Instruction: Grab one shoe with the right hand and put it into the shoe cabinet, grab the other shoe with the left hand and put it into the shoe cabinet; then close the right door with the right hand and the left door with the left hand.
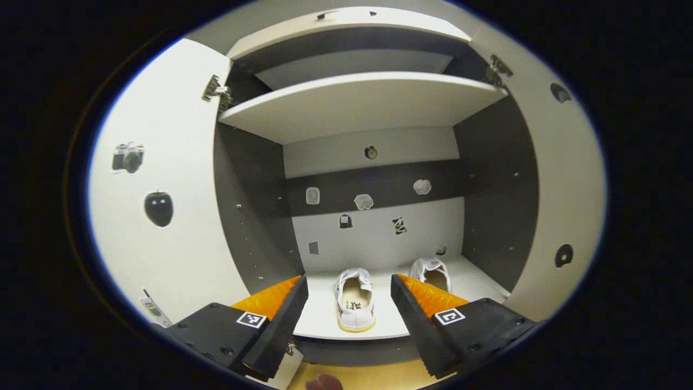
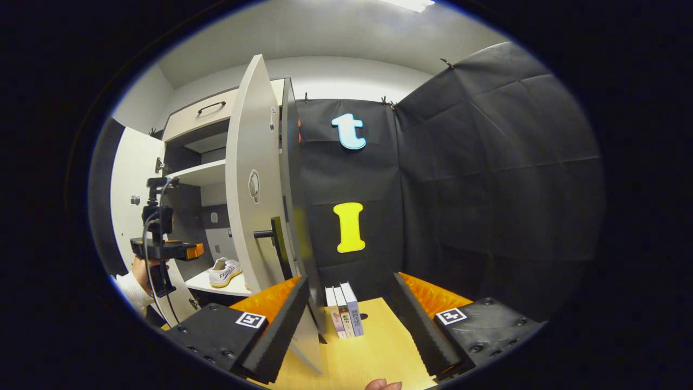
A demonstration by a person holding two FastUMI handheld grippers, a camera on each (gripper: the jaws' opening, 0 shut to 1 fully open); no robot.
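1. in the left gripper view the left gripper (image 1: 349,303) faces straight into the open shoe cabinet (image 1: 254,216); its jaws stand wide apart and hold nothing.
2. two white shoes lie on the cabinet's bottom shelf (image 1: 325,325). the nearer shoe (image 1: 354,299) sits between the jaws at 6 o'clock, heel toward the camera. the farther shoe (image 1: 431,272) lies at about 5 o'clock, just beside the first and partly hidden by the right-hand finger.
3. an upper shelf (image 1: 357,103) spans the cabinet at 12 o'clock. small stickers dot the back wall (image 1: 379,233).
4. the left door (image 1: 162,216) stands open at 9 o'clock and carries camera and apple stickers. the right door (image 1: 563,195) stands open at 3 o'clock.
5. in the right gripper view the right gripper (image 2: 352,311) hovers over a yellow wooden table (image 2: 368,357), its jaws wide and empty.
6. the open right door (image 2: 252,184) stands edge-on at about 10 o'clock, with a dark handle (image 2: 268,234) on its outer face. its lower edge comes down just beside the left-hand finger.
7. three books (image 2: 344,309) stand upright on the table between the jaws, near the black cloth wall.
8. at 9 o'clock a hand (image 2: 142,271) in a white sleeve holds the left gripper (image 2: 162,249) in front of the cabinet. one white shoe (image 2: 224,272) shows on the bottom shelf beyond it.
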